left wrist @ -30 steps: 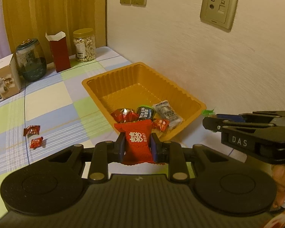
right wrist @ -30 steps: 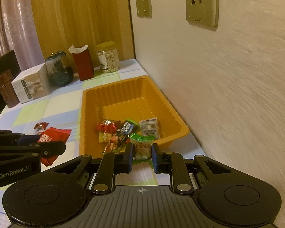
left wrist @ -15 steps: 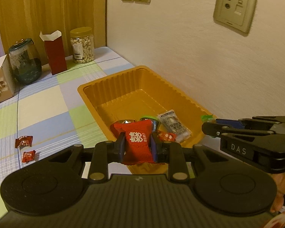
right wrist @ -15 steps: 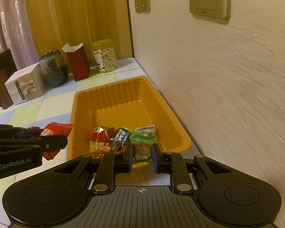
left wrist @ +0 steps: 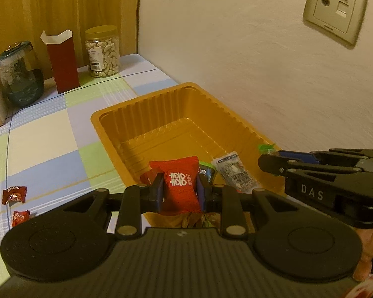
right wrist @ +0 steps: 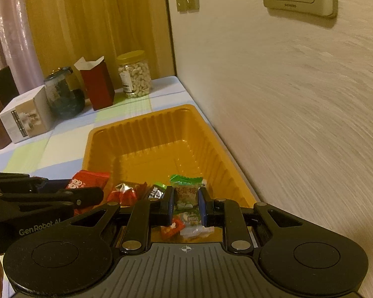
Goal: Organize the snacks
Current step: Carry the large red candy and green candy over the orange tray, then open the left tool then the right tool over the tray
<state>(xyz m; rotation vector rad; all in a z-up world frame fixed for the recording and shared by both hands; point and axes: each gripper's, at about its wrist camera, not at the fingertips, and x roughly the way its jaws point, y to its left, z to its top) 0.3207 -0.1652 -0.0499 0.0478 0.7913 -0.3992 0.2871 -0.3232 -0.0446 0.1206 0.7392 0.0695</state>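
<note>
Against the wall, we are hovering over the orange tray (left wrist: 146, 104): left gripper (left wrist: 179, 191) pinching a red packet (left wrist: 179, 183), right gripper (right wrist: 186, 204) pinching a green candy (right wrist: 186, 193). We are aiming toward twelve o'clock, releasing low.

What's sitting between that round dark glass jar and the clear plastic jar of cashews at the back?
A tall dark-red paper carton with its white top flaps open stands between glass jar and cashew jar; both views show it.
</note>
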